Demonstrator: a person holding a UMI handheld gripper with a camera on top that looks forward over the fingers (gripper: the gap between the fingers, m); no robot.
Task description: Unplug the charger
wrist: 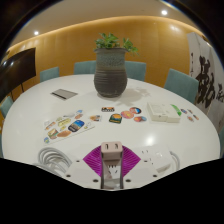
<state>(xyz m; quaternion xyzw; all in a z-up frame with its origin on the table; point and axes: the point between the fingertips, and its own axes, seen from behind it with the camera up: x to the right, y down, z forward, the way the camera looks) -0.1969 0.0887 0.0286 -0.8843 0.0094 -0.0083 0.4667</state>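
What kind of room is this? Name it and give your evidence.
Probably a meeting room: a large round white table ringed by teal chairs, with a potted plant as centrepiece. The gripper is shut on a white charger.

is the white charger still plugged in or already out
Cannot tell: the small white charger block sits between the claw's pink pads, but its socket is hidden.

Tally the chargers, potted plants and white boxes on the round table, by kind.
Charger: 1, between the fingers of the gripper
Potted plant: 1
White box: 1
Total: 3
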